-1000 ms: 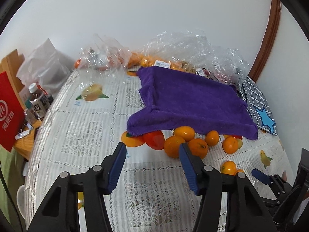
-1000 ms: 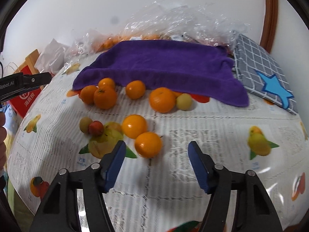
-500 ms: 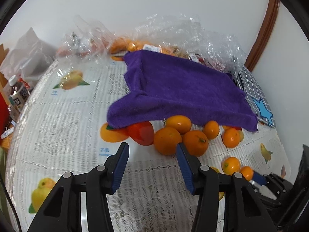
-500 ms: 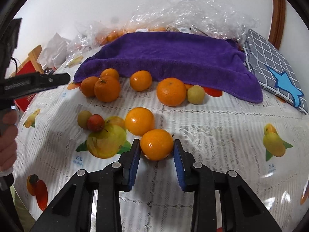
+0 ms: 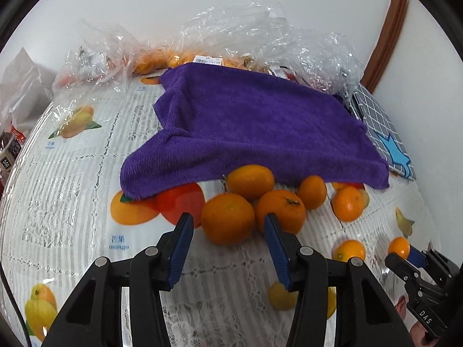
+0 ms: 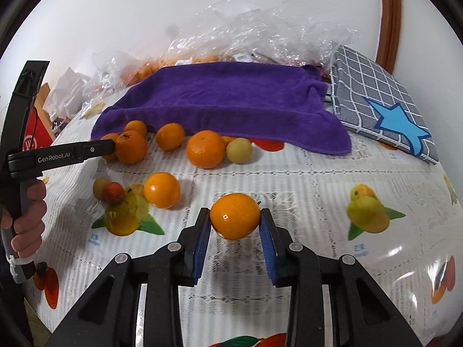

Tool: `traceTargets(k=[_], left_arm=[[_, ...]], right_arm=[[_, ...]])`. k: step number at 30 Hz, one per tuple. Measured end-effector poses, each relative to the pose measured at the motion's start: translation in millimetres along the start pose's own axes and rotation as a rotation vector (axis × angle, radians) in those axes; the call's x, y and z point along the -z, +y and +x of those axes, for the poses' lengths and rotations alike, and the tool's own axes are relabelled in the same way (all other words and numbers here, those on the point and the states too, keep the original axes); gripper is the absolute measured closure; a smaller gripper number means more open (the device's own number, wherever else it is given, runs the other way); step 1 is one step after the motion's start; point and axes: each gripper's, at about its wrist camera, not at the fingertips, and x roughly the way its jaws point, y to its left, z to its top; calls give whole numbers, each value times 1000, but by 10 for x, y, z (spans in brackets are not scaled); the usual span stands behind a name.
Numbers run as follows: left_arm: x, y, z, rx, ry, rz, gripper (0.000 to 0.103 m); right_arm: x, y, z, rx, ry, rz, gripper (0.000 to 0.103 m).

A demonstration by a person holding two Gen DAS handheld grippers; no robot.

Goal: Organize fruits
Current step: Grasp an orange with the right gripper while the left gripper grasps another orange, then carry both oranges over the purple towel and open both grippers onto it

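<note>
Presently | surroundings: purple towel (image 6: 220,101) draped at table rear, loose oranges along its front edge, checked cushion (image 6: 376,92) beside it | left gripper (image 5: 228,225): jaws apart, large orange (image 5: 228,218) between them, unpressed | right gripper (image 6: 235,225): clamped on small orange (image 6: 235,219), above the tablecloth (image 6: 303,179).

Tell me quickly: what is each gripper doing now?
Left gripper: open, holding nothing.
Right gripper: shut on a small round orange fruit.

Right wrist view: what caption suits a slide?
Right gripper clamps an orange above the fruit-print tablecloth, purple towel behind.
</note>
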Motion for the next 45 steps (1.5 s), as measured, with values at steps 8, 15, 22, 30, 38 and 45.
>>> traceTargets(k=[8, 15, 22, 30, 38, 45], left_arm=[[28, 34, 45, 24, 32, 7, 60], [-3, 10, 56, 30, 37, 5, 67], [-6, 68, -60, 34, 52, -33, 68], [-161, 81, -331, -5, 4, -52, 68], [-615, 25, -557, -38, -73, -54, 68], [-1080, 70, -472, -62, -103, -78, 68]], right_arm=[[-7, -83, -23, 16, -5, 5, 69], [-28, -127, -66, 17, 2, 19, 69], [-162, -136, -165, 22, -15, 18, 69], [-474, -187, -293, 33, -49, 23, 69], [-914, -318, -344, 42, -97, 16, 69], [-1419, -395, -223, 28, -141, -3, 69]])
